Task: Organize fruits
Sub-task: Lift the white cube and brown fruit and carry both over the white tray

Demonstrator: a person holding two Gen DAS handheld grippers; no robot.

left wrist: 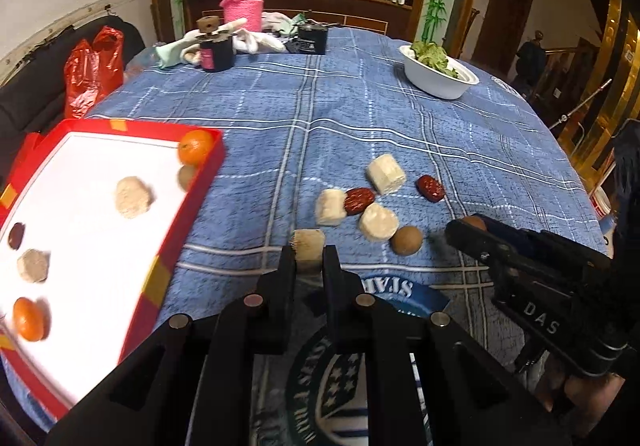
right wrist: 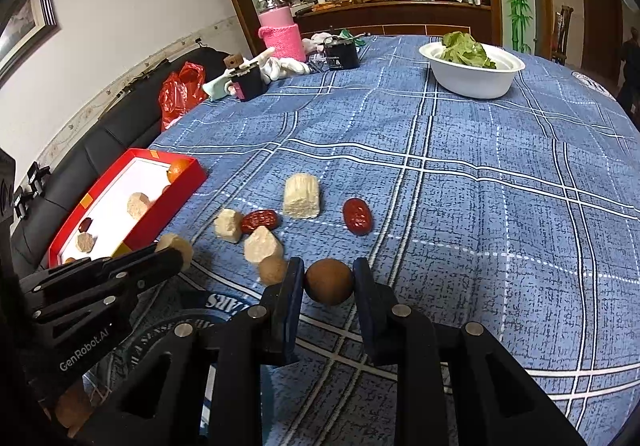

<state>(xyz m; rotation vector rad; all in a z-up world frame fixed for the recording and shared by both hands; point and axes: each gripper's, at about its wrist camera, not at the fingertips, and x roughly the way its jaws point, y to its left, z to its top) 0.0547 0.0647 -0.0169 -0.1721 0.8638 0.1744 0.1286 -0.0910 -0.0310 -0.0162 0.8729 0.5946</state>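
The left gripper (left wrist: 308,260) squeezes a pale chunk (left wrist: 308,249). The right gripper (right wrist: 328,282) squeezes a brown ball (right wrist: 329,281). More pale chunks and red dates (right wrist: 357,216) lie just past them on the table (right wrist: 480,186). The red tray (left wrist: 172,246) sits at the table's left edge.

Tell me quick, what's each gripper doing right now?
Left gripper: shut on a pale sugarcane chunk.
Right gripper: shut on a round brown longan.
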